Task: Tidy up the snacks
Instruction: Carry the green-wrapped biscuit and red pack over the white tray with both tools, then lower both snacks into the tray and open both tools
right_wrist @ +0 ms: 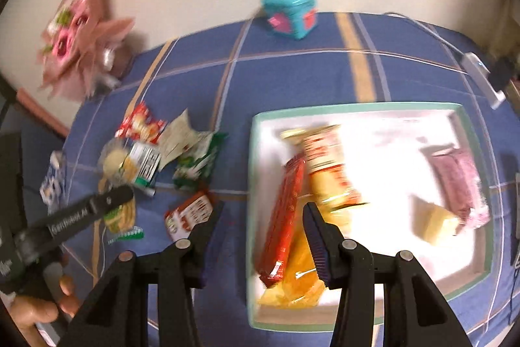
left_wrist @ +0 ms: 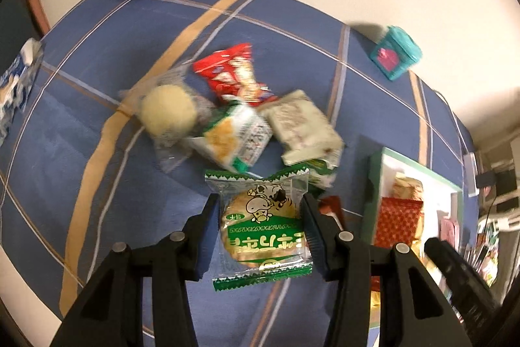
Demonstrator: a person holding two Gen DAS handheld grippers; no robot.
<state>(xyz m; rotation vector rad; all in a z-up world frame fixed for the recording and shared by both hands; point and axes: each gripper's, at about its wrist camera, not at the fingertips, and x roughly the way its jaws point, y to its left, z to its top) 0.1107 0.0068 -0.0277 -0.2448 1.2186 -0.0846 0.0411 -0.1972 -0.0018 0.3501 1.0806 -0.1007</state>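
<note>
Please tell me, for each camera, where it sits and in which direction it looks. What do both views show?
Left wrist: sits on the left gripper, looking down along its fingers at the green cracker pack between them and the snack pile beyond.
Right wrist: sits on the right gripper, open over the tray edge; a hand and the left gripper show at left.
Shared: pile, tray, teal box, blue cloth.

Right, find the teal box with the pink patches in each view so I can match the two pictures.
Left wrist view: the teal box sits upper right, at the far edge of the blue cloth by the wall.
Right wrist view: the teal box sits top centre, again at the cloth's far edge by the wall.
Shared landmark: the white tray with a green rim, nearer the camera than the box in both.
</note>
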